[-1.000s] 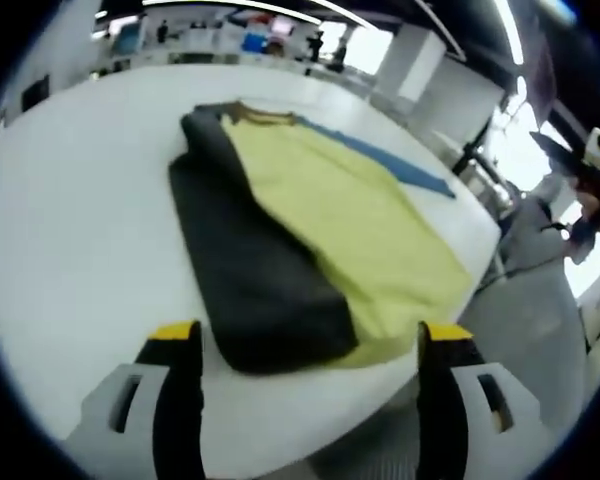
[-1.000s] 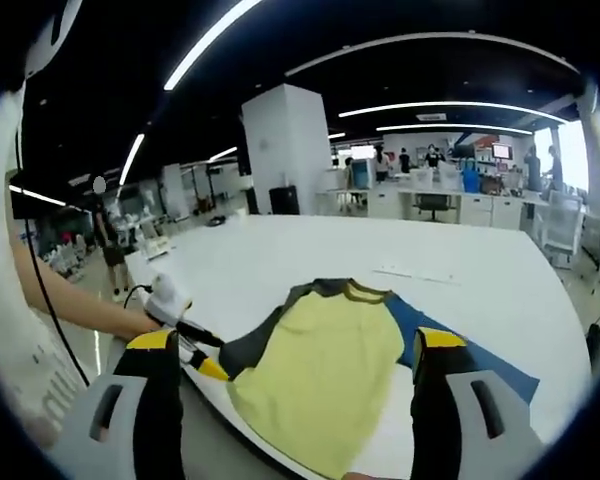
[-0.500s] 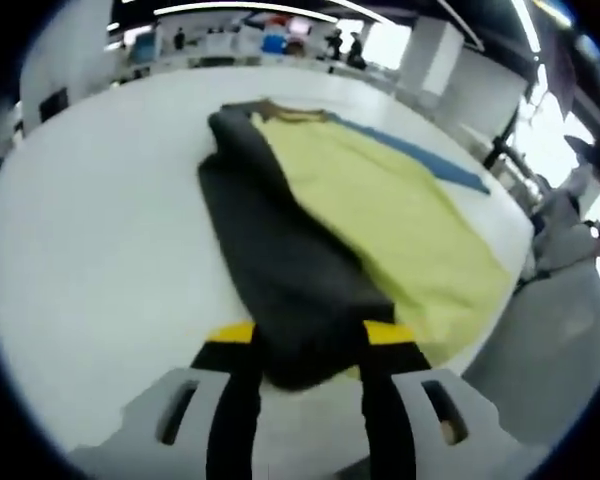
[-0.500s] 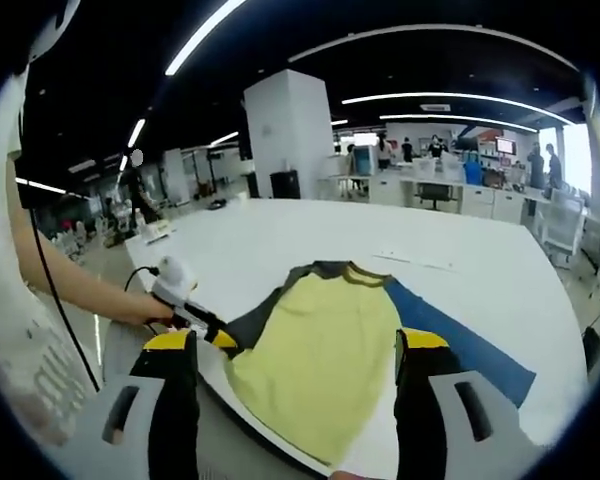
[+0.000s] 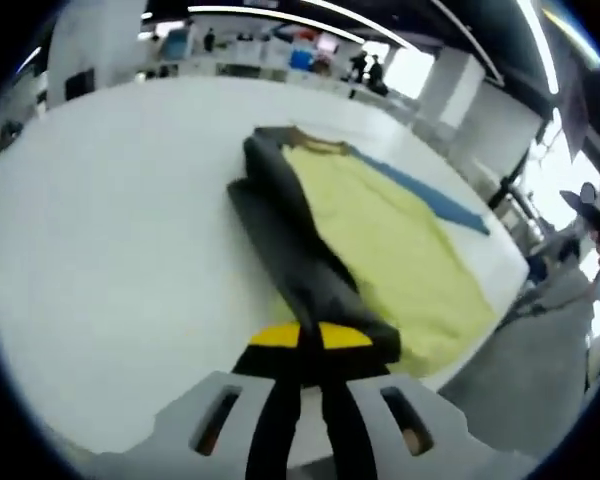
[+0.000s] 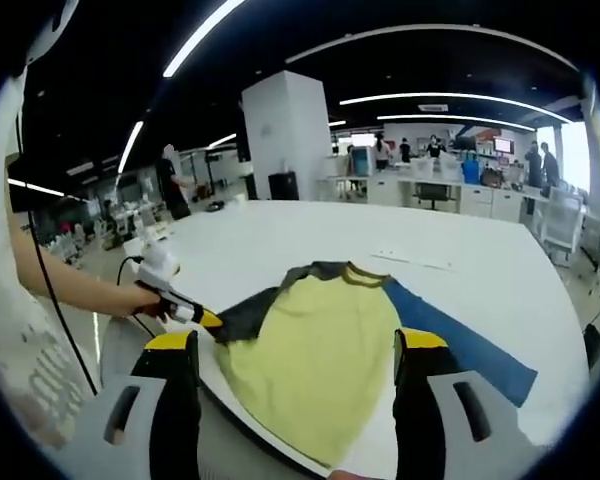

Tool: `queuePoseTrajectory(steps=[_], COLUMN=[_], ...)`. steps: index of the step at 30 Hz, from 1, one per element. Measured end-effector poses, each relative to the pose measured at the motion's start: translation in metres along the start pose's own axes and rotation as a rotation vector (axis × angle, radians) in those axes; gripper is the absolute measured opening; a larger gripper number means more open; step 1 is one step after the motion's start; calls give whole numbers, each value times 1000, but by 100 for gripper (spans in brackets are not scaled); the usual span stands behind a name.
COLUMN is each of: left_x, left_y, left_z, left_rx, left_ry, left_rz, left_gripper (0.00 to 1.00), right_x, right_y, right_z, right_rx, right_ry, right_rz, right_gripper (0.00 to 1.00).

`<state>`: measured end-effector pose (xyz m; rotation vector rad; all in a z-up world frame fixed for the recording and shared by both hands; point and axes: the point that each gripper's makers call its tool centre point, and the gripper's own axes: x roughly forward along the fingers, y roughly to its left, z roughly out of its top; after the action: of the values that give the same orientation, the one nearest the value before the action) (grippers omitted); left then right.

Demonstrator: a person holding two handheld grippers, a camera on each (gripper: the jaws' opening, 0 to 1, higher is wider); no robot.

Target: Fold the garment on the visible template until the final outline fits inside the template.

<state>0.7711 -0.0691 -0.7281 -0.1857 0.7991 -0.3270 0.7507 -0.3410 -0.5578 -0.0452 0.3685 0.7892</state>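
Nearest to me, my left gripper has its jaws clenched on the dark sleeve of the garment, pinching the folded black edge right at the yellow tips. I'd say that grip is there so I can carry the dark side over onto the yellow body and narrow the outline.

My right gripper hangs above the near edge of the bench with its jaws released and spread wide, gripping nothing; through them I look down the yellow front. It seems held back, ready to pin or catch the opposite side.

Further out, the garment lies flat on the white bench, collar pointing away from me. The blue template sticks out from under the right side of the yellow cloth, so the shirt sits on it but hasn't been folded down to fit inside it.

Beyond that, desks and people in an open office, too far off to matter.
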Motion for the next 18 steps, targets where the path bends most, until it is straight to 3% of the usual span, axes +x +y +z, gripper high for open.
queuePoseTrajectory(steps=[4,10,18], left_x=[-21,-56,-90], left_y=[9,23,47], left_z=[11,26,58], left_rx=[34,17,-125], left_ry=[-24,-72,-212], left_rz=[26,59,104], left_gripper=[1,0,0], right_x=[1,3,8], right_y=[1,0,4], right_z=[-2,-3,-5], right_rx=[2,9,16], right_ry=[6,5,5], right_rz=[4,0,8], right_gripper=[79,79,79])
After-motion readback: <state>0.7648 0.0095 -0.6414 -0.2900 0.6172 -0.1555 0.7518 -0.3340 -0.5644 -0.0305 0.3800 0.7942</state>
